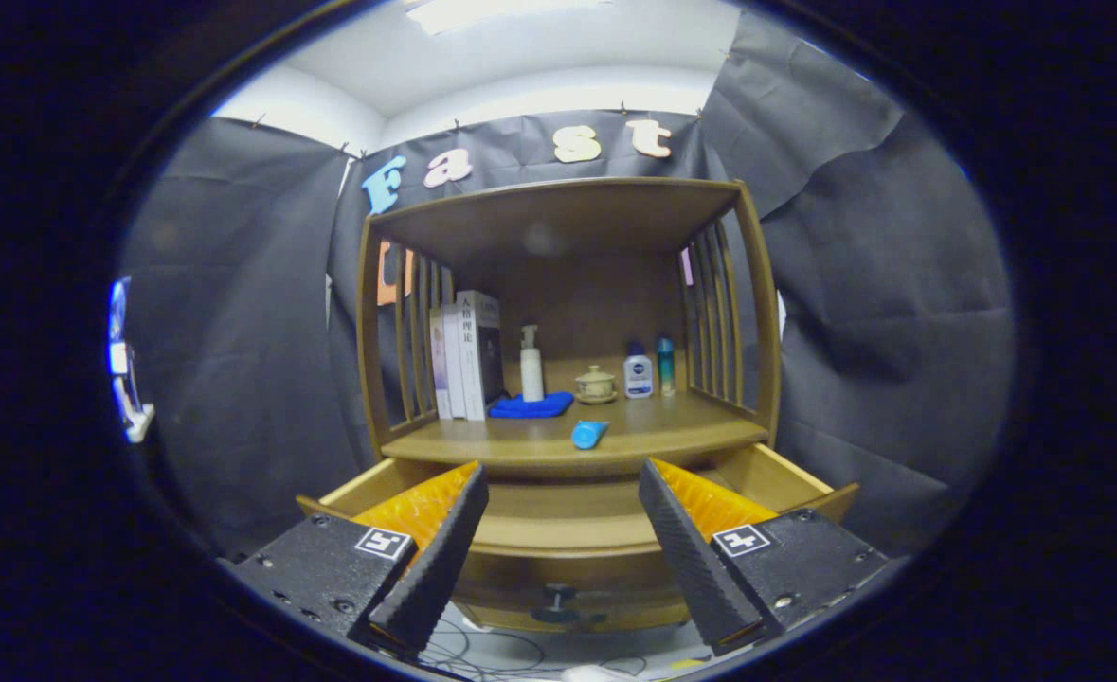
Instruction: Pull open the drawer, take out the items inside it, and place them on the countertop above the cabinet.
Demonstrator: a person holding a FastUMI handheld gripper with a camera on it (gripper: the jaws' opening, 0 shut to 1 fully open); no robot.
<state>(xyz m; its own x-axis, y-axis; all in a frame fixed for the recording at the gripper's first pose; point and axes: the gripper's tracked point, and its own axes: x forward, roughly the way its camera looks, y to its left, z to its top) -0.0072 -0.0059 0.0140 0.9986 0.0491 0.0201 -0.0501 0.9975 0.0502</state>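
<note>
Black-draped booth, wooden cabinet (567, 313): its drawer (567, 516) stands pulled out, a blue tube (588, 434) already on the countertop (567, 440) — the gripper (563, 530) hangs wide open, empty, before it.

cabinet (757, 313): wood, smooth satin | drawer (558, 530): same wood, dark knob (558, 597) | blue item (588, 434) on countertop (482, 443): glossy plastic | blue cloth (530, 407): soft, matt | 3 bottles: smooth plastic | lidded cup (595, 384): glazed ceramic | books (468, 355): paper | gripper (563, 549) spread wide: fingers (440, 554) ribbed, matt | wall: creased matt cloth
</note>
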